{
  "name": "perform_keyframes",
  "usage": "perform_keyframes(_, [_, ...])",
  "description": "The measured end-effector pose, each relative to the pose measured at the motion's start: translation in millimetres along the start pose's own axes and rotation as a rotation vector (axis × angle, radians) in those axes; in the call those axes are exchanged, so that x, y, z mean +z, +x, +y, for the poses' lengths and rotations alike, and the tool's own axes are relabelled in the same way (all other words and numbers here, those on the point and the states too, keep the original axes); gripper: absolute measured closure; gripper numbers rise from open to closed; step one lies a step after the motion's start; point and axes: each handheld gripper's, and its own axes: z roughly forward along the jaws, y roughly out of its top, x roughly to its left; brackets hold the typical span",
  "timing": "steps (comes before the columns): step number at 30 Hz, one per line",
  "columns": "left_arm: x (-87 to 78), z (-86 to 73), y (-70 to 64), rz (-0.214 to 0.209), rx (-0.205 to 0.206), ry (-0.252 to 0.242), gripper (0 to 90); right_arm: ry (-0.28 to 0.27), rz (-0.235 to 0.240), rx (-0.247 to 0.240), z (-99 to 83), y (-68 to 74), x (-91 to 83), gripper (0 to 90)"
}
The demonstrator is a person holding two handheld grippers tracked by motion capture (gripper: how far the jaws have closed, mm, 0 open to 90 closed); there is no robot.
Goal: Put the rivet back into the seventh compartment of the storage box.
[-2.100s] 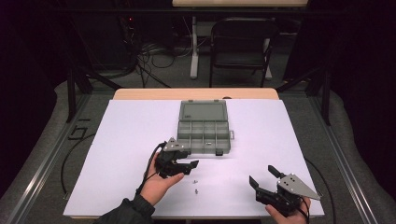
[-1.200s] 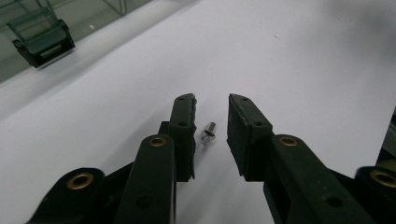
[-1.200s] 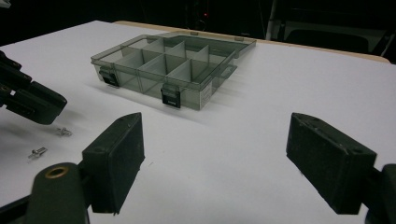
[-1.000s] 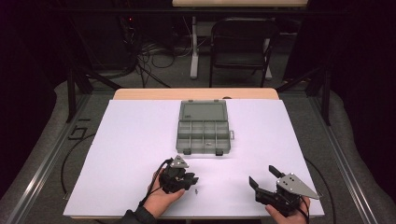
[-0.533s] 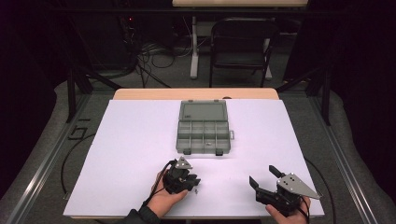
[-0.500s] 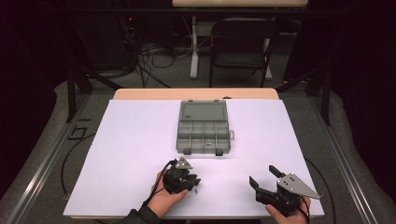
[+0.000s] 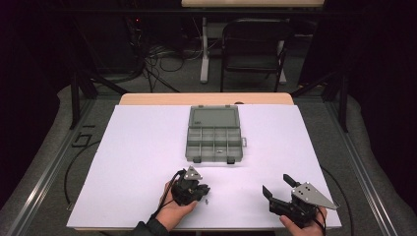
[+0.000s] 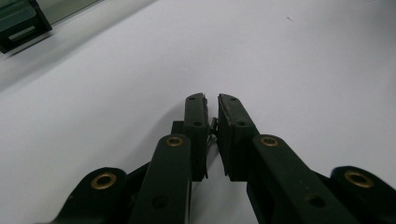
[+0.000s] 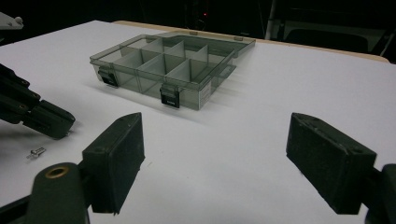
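Observation:
My left gripper (image 7: 203, 190) is low on the white table (image 7: 137, 162) near its front edge, tips down. Its jaws are pressed almost together on a small metal screw (image 8: 213, 127), seen close up between the left gripper's (image 8: 211, 99) pads. A second small screw (image 9: 37, 151) lies loose on the table just beside those tips (image 7: 207, 200). The right gripper view shows the left gripper (image 9: 63, 125) touching the table at its left. My right gripper (image 7: 276, 185) rests near the front right with its jaws wide apart (image 9: 215, 140) and nothing between them.
A grey translucent compartment box (image 7: 215, 140) lies open in the middle of the table, its lid folded back and its latches facing me (image 9: 161, 70). A dark chair (image 7: 253, 46) and cables are beyond the far edge.
My left gripper has moved from beside the box toward the front edge, dropped to the table and shut on one small screw. The right gripper has stayed still.

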Motion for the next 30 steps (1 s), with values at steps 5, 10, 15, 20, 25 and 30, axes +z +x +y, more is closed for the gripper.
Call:
perform_keyframes(5, [-0.5,1.0,0.2,-0.002,-0.005,0.007,83.0,-0.002,-0.001,0.001,0.0,-0.3,-0.1,19.0])
perform_keyframes(10, [-3.4,4.7,0.2,-0.006,-0.016,0.002,83.0,-0.001,-0.001,0.0,0.1,-0.3,-0.3,19.0])
perform_keyframes(15, [-13.6,15.1,0.1,-0.007,-0.014,-0.03,83.1,-0.002,-0.001,0.001,0.1,-0.3,-0.3,19.0])
perform_keyframes(20, [-23.7,26.1,-1.1,-0.001,-0.016,-0.065,83.1,0.0,-0.001,0.001,0.1,-0.3,-0.4,19.0])
perform_keyframes(25, [-30.7,36.5,-1.1,0.006,-0.011,-0.086,83.1,0.0,-0.001,0.0,0.1,-0.3,-0.4,19.0])
perform_keyframes(30, [-32.5,47.4,-1.5,0.008,-0.009,-0.107,83.0,-0.002,0.0,0.0,0.1,-0.5,-0.2,19.0])
